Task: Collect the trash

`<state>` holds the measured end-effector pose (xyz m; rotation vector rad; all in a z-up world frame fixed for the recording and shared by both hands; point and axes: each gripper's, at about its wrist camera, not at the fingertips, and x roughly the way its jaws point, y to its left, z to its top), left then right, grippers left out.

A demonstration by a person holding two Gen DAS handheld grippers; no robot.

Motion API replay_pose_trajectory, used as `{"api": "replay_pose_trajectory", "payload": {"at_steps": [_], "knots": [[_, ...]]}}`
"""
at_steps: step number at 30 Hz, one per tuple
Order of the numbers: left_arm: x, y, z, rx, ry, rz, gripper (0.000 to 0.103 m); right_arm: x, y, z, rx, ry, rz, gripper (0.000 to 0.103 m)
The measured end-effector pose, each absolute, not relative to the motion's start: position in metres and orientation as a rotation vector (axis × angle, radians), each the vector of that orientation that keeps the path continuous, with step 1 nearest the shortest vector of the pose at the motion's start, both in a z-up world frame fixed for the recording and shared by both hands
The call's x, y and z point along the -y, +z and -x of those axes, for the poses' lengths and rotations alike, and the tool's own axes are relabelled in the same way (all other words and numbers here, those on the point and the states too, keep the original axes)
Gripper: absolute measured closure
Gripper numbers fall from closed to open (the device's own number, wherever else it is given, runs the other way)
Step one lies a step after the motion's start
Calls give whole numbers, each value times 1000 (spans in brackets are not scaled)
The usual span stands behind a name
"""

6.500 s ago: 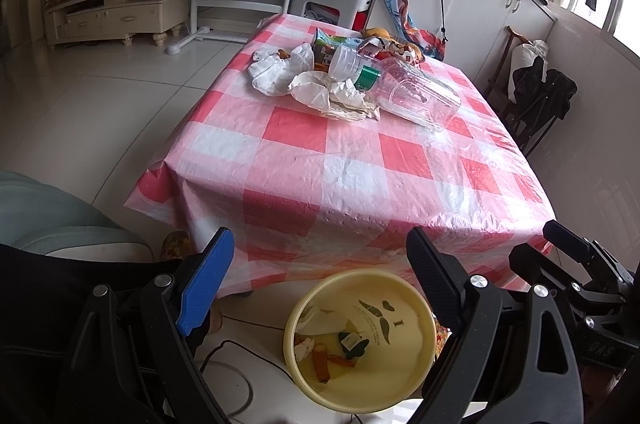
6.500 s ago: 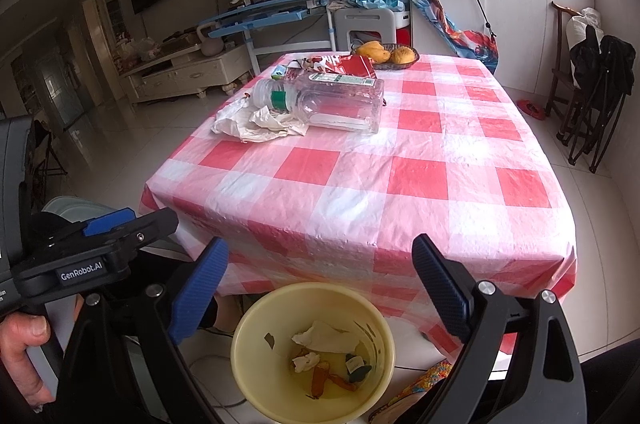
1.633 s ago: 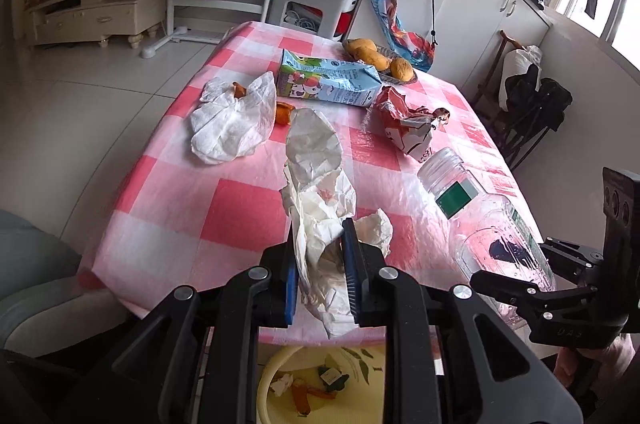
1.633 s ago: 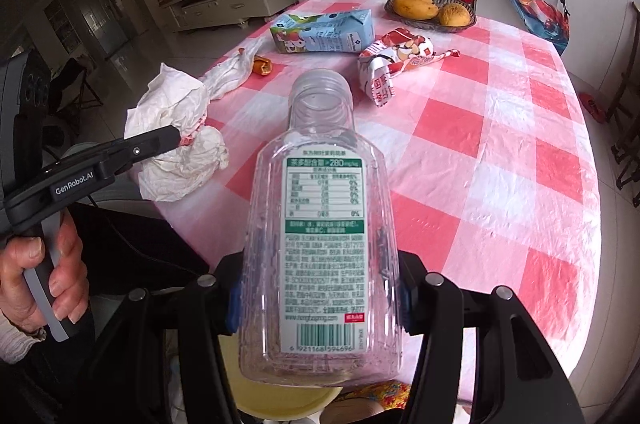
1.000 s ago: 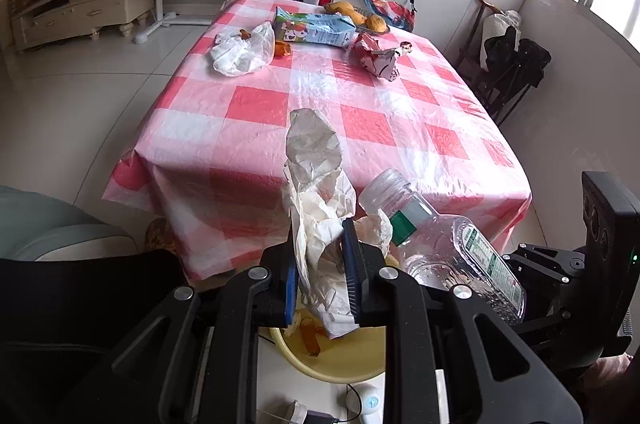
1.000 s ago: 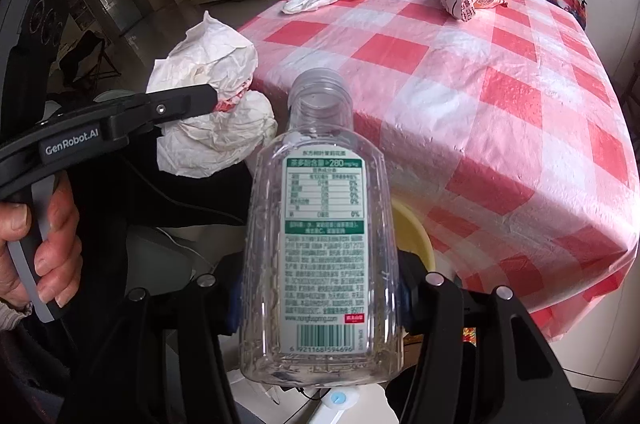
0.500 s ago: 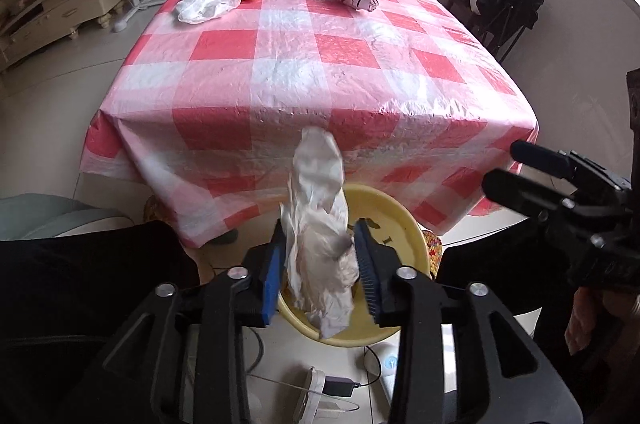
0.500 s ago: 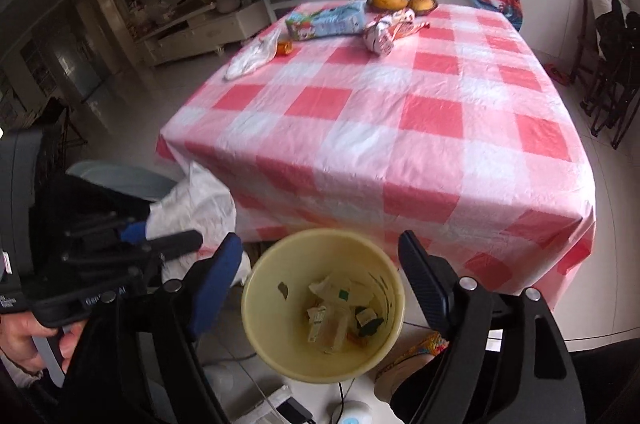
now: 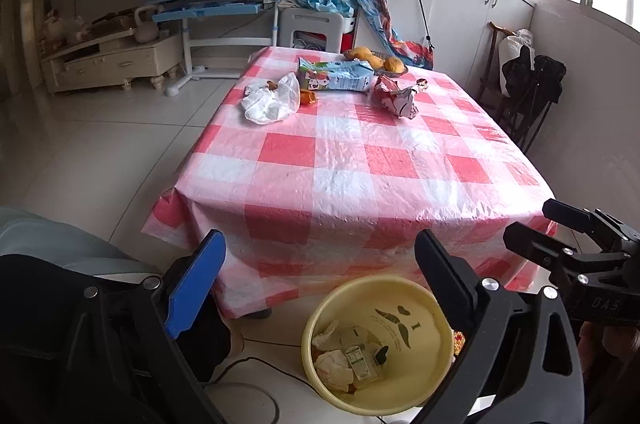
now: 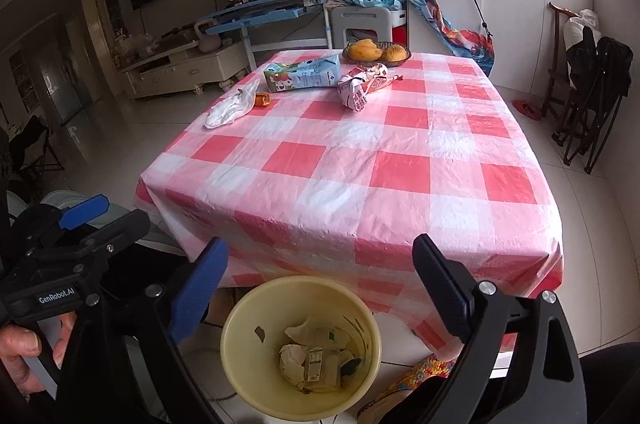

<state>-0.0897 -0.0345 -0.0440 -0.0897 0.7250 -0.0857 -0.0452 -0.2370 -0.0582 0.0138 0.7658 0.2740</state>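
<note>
A yellow bin stands on the floor at the near edge of the checked table. Inside it lie a clear bottle and crumpled white paper. Above the bin, my left gripper has its jaws opening wide with nothing between them. The jaws of my right gripper are opening too, also empty. At the table's far end lie a white plastic bag, a milk carton, a red snack wrapper and orange peel.
A bowl of fruit sits at the table's far edge. Folded black chairs lean by the right wall. A grey seat is at the near left, and a cable runs over the floor beside the bin. A hand grips the left tool.
The left jaws spread and the white paper dropped out of them into the bin. The bottle left the right jaws and lies in the bin. Both views tipped up toward the table.
</note>
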Motion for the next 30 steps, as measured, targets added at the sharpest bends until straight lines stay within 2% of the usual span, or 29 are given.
{"api": "replay_pose_trajectory", "payload": {"at_steps": [30], "knots": [[30, -41, 91, -677, -70, 108, 11, 220, -63, 47, -751, 280, 71, 9]]}}
